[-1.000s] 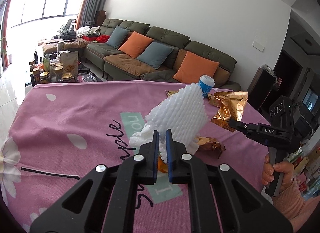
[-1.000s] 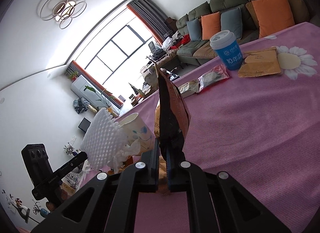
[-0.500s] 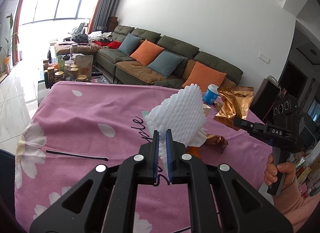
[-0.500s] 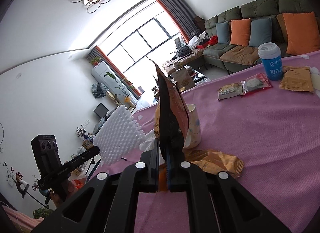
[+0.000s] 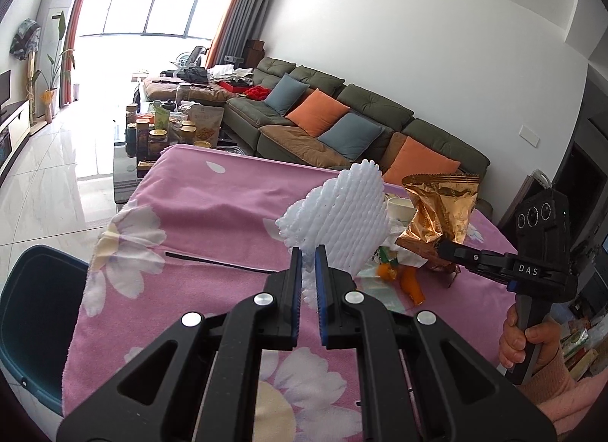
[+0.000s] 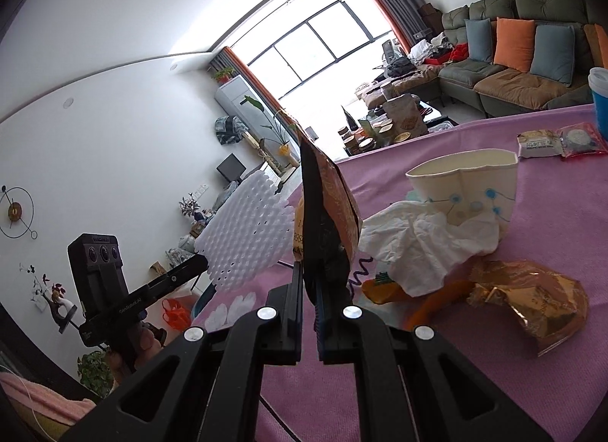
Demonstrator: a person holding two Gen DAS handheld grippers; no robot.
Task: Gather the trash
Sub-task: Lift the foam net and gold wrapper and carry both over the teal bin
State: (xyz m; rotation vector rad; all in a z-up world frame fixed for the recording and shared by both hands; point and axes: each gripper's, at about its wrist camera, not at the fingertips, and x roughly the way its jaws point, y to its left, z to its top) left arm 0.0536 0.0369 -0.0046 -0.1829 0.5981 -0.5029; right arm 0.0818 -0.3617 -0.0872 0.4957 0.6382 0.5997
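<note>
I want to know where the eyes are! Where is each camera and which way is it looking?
Left wrist: on the left gripper, looking across the pink table toward the sofa; the right hand shows.
Right wrist: on the right gripper, looking toward the window; the left hand shows.
Both show the white foam net and gold bag, each pinched in jaws.

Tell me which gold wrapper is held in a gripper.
The upright gold snack bag, clamped in the right gripper. The other crumpled gold wrapper lies loose on the pink tablecloth.
</note>
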